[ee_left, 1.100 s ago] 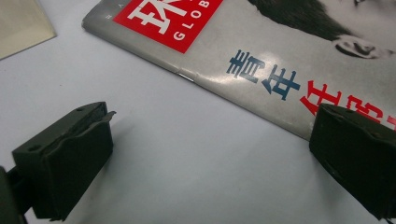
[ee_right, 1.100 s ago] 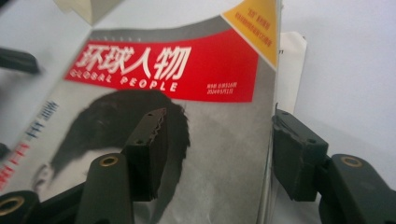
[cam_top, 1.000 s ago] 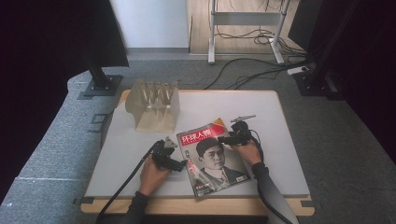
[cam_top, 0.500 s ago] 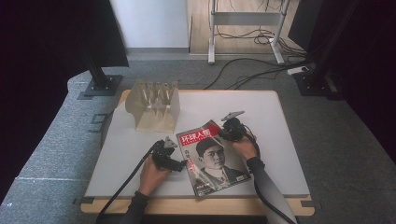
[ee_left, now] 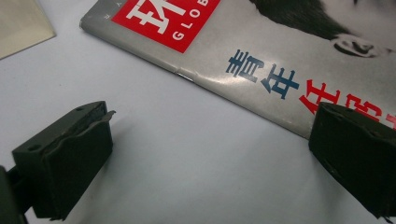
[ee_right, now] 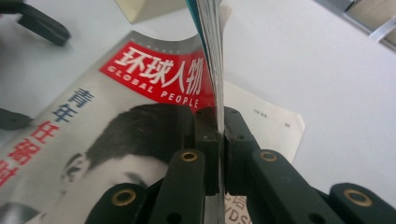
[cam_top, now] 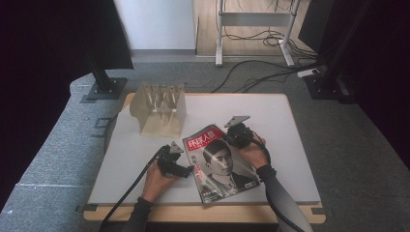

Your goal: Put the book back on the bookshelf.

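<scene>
Right gripper (cam_top: 231, 137) has just been closing and it's now clamped on the magazine cover (ee_right: 212, 70), pinching the free edge so a few sheets stand up between the jaws, while the rest of the magazine (cam_top: 220, 164) lies flat on the white table (cam_top: 290, 125), at about 6 o'clock from the table's middle, near my edge. Left gripper (cam_top: 186, 170) sits at the magazine's 9 o'clock by the spine, jaws wide apart, one pad (ee_left: 355, 154) over the spine edge and the other over bare table, gripping nothing. If I'm reading it right, the step in hand is opening the cover. My plan would be to swing the pinched edge up and over toward 9 o'clock in an arc around the spine, not straight up, or the whole magazine will lift or slide. I'd press the left pad down on the spine side to anchor it, then get it out of the way before the cover lands there. Looks like I've caught more than just the cover, so I'd go slow and watch for creasing. Beige rack (cam_top: 159, 108) at 11 o'clock is well apart, no worry.
</scene>
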The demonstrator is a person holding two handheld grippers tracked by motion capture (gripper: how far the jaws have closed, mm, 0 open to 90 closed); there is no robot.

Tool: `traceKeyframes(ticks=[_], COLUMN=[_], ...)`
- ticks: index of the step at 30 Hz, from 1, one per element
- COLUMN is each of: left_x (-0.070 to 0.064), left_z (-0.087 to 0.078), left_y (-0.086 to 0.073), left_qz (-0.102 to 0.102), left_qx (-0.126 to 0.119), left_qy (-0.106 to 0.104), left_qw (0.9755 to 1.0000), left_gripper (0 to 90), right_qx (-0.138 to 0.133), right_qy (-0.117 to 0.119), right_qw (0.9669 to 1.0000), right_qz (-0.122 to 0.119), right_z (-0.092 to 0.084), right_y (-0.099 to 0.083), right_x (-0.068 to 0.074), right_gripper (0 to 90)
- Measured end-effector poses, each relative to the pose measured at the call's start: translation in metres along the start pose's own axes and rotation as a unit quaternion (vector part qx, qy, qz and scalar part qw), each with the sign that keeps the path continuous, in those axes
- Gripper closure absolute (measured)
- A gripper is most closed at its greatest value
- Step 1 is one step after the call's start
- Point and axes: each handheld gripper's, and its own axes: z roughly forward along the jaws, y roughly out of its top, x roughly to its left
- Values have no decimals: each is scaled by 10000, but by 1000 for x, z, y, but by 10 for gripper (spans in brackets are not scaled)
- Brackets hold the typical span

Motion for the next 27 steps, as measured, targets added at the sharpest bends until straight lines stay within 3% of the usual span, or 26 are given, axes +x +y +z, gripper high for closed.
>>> traceKeyframes(ticks=[7,12,16,21,27], left_x=[2,5,4,-2,5], left_z=[-4,-12,-16,-12,-2], left_y=[0,4,12,25,31], left_qz=[61,-26,14,213,0], left_qx=[48,-180,-354,-306,-323], left_qy=[-102,-421,-718,-862,-1267], left_qw=[9999,9989,9968,9956,9914], left_gripper=[26,66,93,126,145], right_qx=[-187,-361,-507,-655,-763], right_qy=[26,19,6,20,84], right_qw=[9996,9988,9979,9967,9959], right_qz=[-194,-317,-406,-472,-479], right_z=[-16,-32,-47,-61,-68], right_y=[8,16,22,27,27], right_x=[10,17,21,23,23], right_gripper=[857,858,858,858,858])
